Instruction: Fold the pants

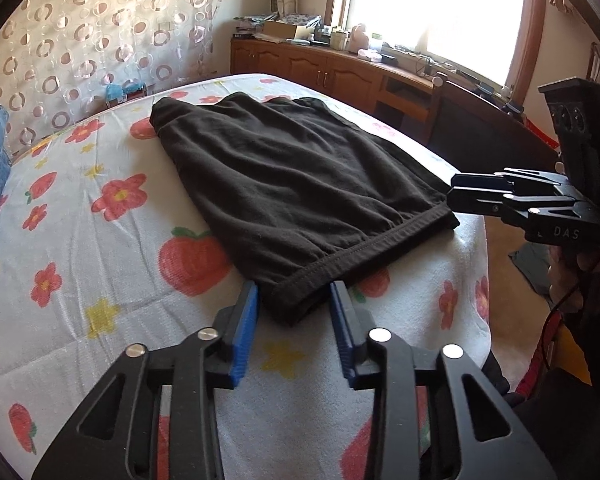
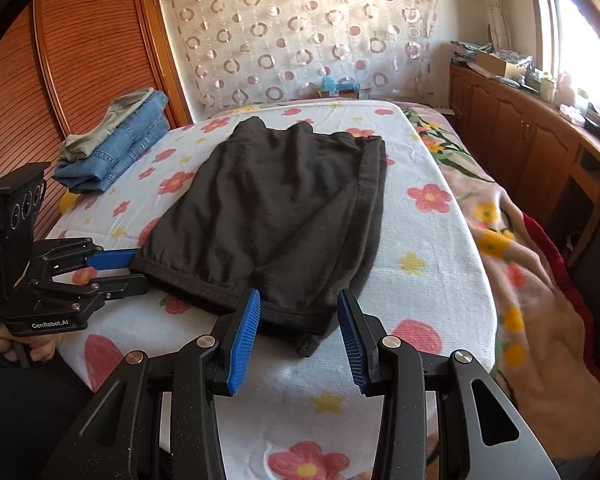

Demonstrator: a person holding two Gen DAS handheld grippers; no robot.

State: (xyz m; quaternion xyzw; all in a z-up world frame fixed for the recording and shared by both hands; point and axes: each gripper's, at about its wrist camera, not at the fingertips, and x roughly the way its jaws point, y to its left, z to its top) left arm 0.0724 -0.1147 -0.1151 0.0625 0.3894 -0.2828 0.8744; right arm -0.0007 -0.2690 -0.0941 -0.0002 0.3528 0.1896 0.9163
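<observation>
Black pants (image 1: 292, 184) lie folded flat on the flowered bed cover (image 1: 100, 264), waistband end toward me; they also show in the right wrist view (image 2: 284, 208). My left gripper (image 1: 294, 300) is open, its blue pads on either side of the near left corner of the pants. It also shows in the right wrist view (image 2: 128, 270) at that corner. My right gripper (image 2: 298, 316) is open around the near right corner. In the left wrist view the right gripper (image 1: 454, 192) reaches that corner from the right.
A stack of folded jeans (image 2: 120, 140) lies at the bed's far left by a wooden wardrobe (image 2: 60, 60). A wooden cabinet (image 1: 324, 68) with clutter runs under the window. A flowered blanket (image 2: 520, 240) covers the bed's right side.
</observation>
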